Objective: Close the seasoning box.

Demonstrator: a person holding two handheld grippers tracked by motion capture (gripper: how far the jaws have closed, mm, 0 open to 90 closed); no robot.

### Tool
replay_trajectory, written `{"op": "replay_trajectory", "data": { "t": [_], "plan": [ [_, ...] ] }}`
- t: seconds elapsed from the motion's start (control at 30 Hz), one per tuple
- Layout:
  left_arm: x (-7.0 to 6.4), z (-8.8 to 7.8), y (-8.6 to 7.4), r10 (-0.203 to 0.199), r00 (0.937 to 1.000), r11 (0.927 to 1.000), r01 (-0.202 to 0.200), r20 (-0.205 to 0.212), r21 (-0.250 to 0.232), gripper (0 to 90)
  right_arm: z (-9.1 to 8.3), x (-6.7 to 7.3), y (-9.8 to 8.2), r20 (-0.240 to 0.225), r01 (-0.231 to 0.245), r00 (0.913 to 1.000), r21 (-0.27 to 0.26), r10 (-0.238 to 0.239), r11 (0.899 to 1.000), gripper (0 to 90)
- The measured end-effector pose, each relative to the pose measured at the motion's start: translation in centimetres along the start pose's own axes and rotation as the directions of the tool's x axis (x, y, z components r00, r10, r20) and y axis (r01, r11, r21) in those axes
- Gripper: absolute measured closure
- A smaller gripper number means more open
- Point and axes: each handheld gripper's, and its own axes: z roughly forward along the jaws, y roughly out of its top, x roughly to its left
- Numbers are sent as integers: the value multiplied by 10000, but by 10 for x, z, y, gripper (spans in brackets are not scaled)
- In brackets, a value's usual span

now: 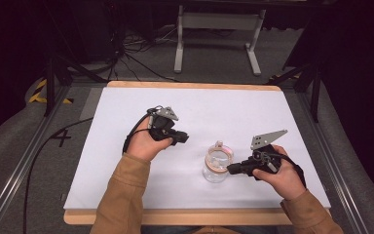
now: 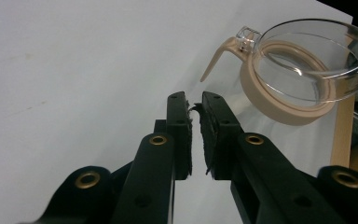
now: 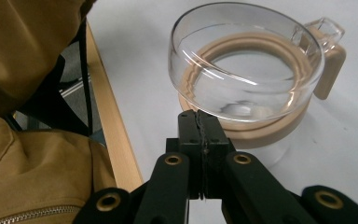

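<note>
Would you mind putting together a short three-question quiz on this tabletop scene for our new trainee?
1. True or false: the left tongs are clamped on the glass jar's beige collar.
2. Which tongs have their tips right beside the jar? A) left B) right C) both
3. Fill in: the jar stands on a ____ table surface.

Key:
1. False. The left tongs sit apart from the jar, with the jaws nearly together and nothing between them.
2. B. In the right gripper view the jaws are together just below the clear rim; whether they touch it is unclear.
3. White.
</note>
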Motion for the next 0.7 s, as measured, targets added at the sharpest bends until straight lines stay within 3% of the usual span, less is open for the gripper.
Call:
{"op": "replay_trajectory", "data": {
  "t": [0.4,0.7],
  "plan": [
    [0,0,0,94,9999,9998,-94,-42,175,803,4,0,-1,-109,2,9999,605,4,9982,900],
    [-1,-1,-1,-28,9999,10000,27,-117,-15,770,-5,2,1,-81,105,9999,215,-103,9997,899]
  ]
}}
